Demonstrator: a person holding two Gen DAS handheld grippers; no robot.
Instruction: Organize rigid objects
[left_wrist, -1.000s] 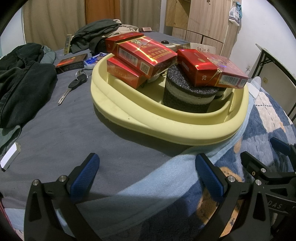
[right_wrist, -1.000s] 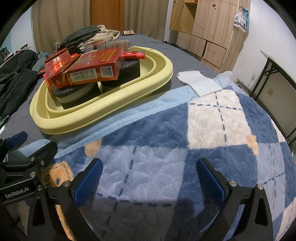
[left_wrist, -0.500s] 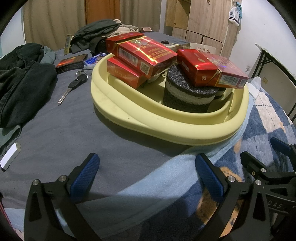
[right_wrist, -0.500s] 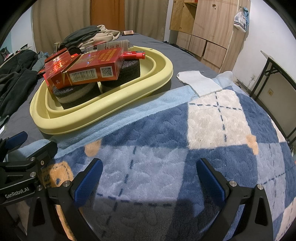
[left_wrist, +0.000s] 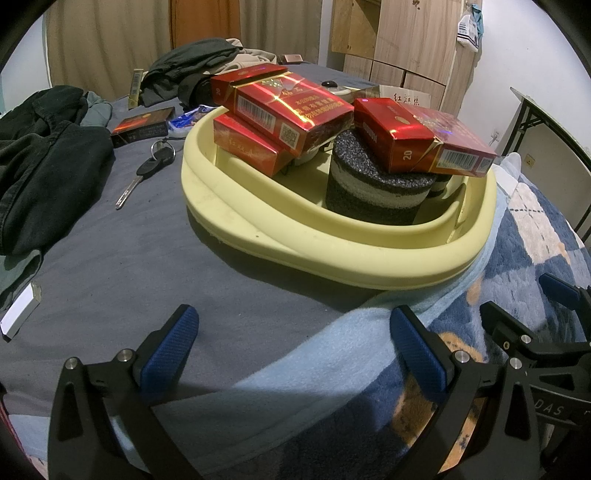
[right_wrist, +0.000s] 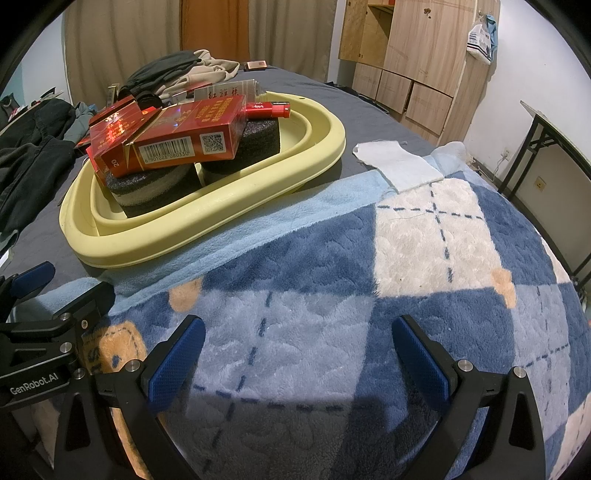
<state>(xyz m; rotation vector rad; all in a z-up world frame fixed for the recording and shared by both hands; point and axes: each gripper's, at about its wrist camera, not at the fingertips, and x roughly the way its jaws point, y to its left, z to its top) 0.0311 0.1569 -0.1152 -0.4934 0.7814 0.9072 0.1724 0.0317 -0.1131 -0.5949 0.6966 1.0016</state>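
I start with the bed: grey sheet (left_wrist: 122, 258) under my left gripper (left_wrist: 291, 343), plaid fleece blanket (right_wrist: 332, 280) under my right gripper (right_wrist: 299, 350). Both sit low over the bedding with their jaws spread wide and nothing between the blue pads.

The yellow basin (left_wrist: 332, 254) lies ahead of the left gripper and slightly to its right; from the right gripper it is ahead and well off to the left (right_wrist: 207, 225). So I judge the left hand the nearer and better lined up for anything in or beside the basin.

Inside it, red cigarette boxes (left_wrist: 291, 110) are stacked at the far-left end, and another red pair (left_wrist: 424, 140) rests tilted on a dark foam roll (left_wrist: 376, 192) at the near-right end. In the right view that pair (right_wrist: 173, 140) bridges two foam rolls, its long axis running across my line of sight. A red lighter (right_wrist: 267, 109) lies on the further roll.

What looks still loose sits ahead-left of the left gripper, on the sheet beyond the basin's left edge: a dark flat box (left_wrist: 142, 125), and nearer, a key (left_wrist: 146, 173) with its blade pointing back toward me and left. A white slim box (left_wrist: 18, 314) lies far left, close in.

My guess is the left gripper goes forward-left for one of these, approaching across its short side.
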